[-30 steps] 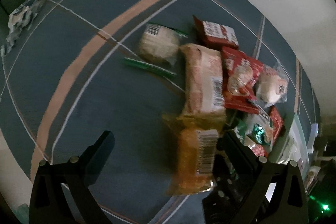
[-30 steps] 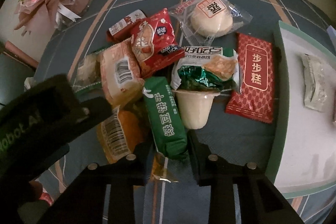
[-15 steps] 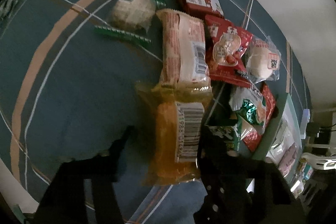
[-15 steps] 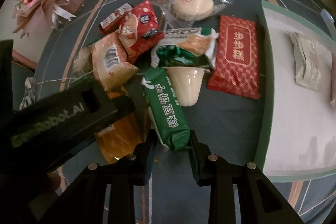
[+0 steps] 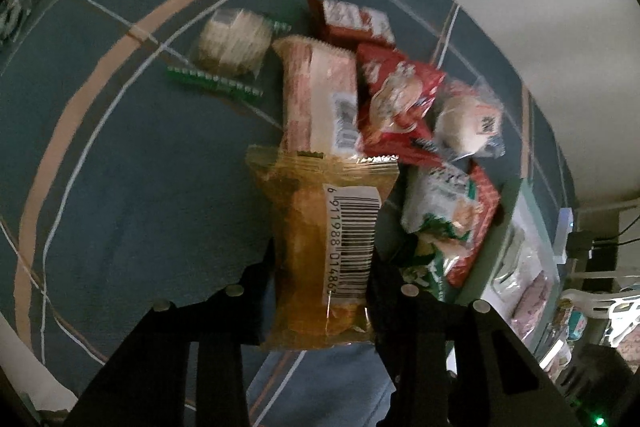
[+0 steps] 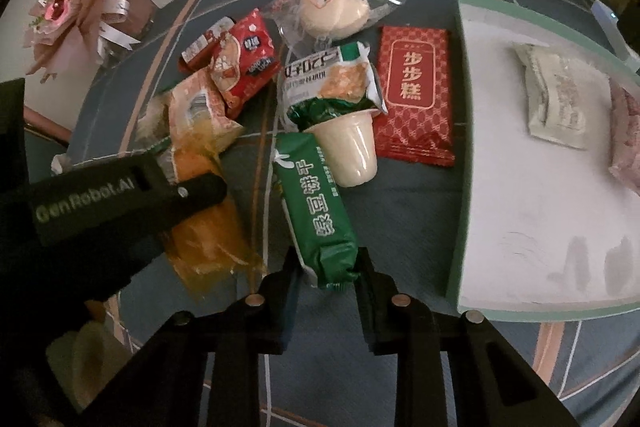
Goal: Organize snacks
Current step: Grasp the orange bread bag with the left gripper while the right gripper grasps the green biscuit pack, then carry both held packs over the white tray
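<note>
A: Progress? Quick.

B: Early. White tray [image 6: 520, 211] on the right of the tabletop [image 6: 400, 219] has a pale packet [image 6: 556, 99] and a pink one [image 6: 626, 143] at its far edge. The rest is bare. Most snacks sit in a pile beside it on the blue checked cloth.

A: Grippers?

B: Left hand-held gripper [image 5: 320, 291] has just been closing and is clamped on the orange packet [image 5: 320, 247], barcode side up. Right hand-held gripper [image 6: 326, 269] is clenched on the near end of the green biscuit packet [image 6: 316, 211]. Both packets are at the near edge of the pile; I can't tell if either is clear of the cloth.

A: What's left?

B: Plenty. Red flat packet [image 6: 416, 95] just beside the tray, jelly cup [image 6: 352, 147], green-white bag [image 6: 328, 79] on top of the cup, round bun in clear wrap [image 6: 332, 7], red pouch [image 6: 244, 59], peach packet [image 5: 320, 95], and a round cake in green-edged wrap [image 5: 232, 43].

A: Anything in the way?

B: The green packet's far end touches the cup, so it might drag it. The two grippers are close together. Pink bouquet [image 6: 76, 3] is at the far left corner, well apart.
</note>
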Tool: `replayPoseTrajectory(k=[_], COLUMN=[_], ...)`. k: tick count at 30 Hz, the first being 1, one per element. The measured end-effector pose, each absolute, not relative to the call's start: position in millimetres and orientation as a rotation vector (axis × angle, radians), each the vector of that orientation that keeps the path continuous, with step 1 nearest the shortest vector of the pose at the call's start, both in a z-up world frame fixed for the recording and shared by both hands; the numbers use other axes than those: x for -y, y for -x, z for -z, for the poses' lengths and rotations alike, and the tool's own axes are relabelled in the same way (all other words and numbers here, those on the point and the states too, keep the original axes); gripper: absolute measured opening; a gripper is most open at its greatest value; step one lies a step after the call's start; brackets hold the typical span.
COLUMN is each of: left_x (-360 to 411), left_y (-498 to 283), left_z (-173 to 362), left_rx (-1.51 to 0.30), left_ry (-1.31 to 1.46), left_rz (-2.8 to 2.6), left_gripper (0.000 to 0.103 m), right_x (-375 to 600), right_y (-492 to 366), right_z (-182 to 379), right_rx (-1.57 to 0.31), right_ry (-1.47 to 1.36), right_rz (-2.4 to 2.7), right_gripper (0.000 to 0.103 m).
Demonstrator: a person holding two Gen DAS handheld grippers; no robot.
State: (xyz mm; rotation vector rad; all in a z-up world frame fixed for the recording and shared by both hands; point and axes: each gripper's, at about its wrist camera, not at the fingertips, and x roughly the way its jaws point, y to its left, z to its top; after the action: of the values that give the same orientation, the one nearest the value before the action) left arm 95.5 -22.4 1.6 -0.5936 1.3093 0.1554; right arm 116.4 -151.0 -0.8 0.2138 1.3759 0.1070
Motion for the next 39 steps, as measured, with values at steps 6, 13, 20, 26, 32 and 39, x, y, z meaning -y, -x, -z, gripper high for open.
replayPoseTrajectory(k=[6, 13, 20, 26, 32, 39], left_x=[25, 24, 26, 31, 41, 77], left_y=[-89, -87, -95, -97, -98, -100], left_z=[-29, -60, -65, -63, -65, -72], left_rx=[-1.224, -1.135, -1.121, -1.127, -1.123, -1.123], left_ry=[0.611, 0.612, 0.618, 0.616, 0.599, 0.51], left_rz=[-0.126, -0.092, -0.087, -0.079, -0.065, -0.008], left_gripper=[0.038, 0.038, 0.038, 0.038, 0.038, 0.038], right_x=[167, 181, 187, 189, 201, 253], right_y=[-109, -95, -98, -105, -104, -101], right_z=[-29, -74, -90, -86, -94, -107], right_rx=[-1.306, -1.187, -1.146, -1.149, -1.129, -1.119], right_ry=[-0.234, -0.243, -0.261, -0.278, -0.296, -0.275], right_rz=[-0.131, -0.128, -0.11, -0.093, -0.065, 0.146], right_gripper=[0.026, 0.025, 0.024, 0.024, 0.024, 0.024])
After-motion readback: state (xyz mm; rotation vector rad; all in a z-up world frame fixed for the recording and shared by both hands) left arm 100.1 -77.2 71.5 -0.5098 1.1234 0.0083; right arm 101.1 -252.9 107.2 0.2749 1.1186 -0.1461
